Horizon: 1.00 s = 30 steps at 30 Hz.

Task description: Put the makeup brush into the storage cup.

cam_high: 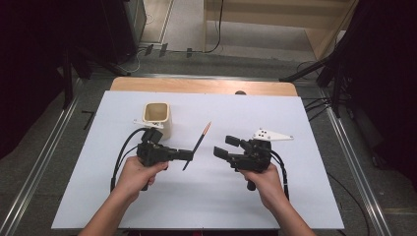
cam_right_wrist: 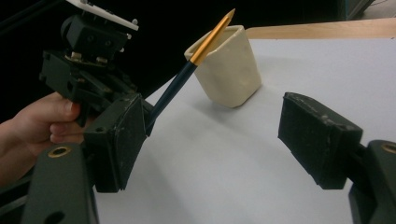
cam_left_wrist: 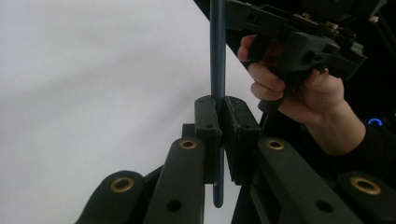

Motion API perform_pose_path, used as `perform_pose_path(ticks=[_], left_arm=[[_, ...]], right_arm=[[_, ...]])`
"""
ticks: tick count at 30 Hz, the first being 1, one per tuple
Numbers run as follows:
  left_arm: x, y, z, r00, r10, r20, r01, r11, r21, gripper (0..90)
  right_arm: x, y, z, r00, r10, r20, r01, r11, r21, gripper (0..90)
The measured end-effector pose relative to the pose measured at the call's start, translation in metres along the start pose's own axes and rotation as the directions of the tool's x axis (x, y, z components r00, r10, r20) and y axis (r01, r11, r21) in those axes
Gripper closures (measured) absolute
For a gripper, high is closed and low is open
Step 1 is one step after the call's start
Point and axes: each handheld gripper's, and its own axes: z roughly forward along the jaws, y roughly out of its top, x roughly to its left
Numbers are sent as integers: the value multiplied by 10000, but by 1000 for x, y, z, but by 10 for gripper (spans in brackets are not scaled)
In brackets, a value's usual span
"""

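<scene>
A dark blue pen (cam_high: 199,142) with a gold pointed tip is clamped near its lower end by my left gripper (cam_high: 189,155), which is shut on it. The pen slants up and away over the white table, its gold tip toward the far side. In the left gripper view the shaft (cam_left_wrist: 217,56) rises straight out from between the closed pads (cam_left_wrist: 222,121). A cream cup (cam_high: 157,119) stands upright just beyond the left gripper. My right gripper (cam_high: 222,146) is open and faces the pen from the right, with nothing between its fingers (cam_right_wrist: 215,135). The pen (cam_right_wrist: 187,74) crosses in front of the cup (cam_right_wrist: 229,70).
A white sheet (cam_high: 246,196) covers the table, with a wooden strip (cam_high: 196,86) showing at the far edge. Black stands and cables flank the table on both sides. Metal rails run along the floor left and right.
</scene>
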Motion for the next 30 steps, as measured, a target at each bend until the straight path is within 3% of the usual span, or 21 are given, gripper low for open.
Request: perform_pose_path(ticks=[12, 17, 25, 30], left_arm=[[0, -9, 22, 9997, 85, 240, -87, 9999, 102, 853], [-1, -13, 29, 9997, 84, 240, -84, 10000, 25, 853], [-2, -15, 33, 9994, 157, 299, -151, 9997, -187, 853], [-6, -17, 35, 9991, 333, 260, -321, 9983, -487, 853]], right_arm=[[3, 1, 10, 9992, 406, -42, -406, 9992, -18, 348], [1, 0, 14, 9915, 1279, -217, -1277, 9917, 134, 418], [2, -2, 21, 9792, 2006, -318, -1995, 9793, 349, 521], [1, -2, 23, 9722, 2340, -122, -2333, 9714, 454, 578]])
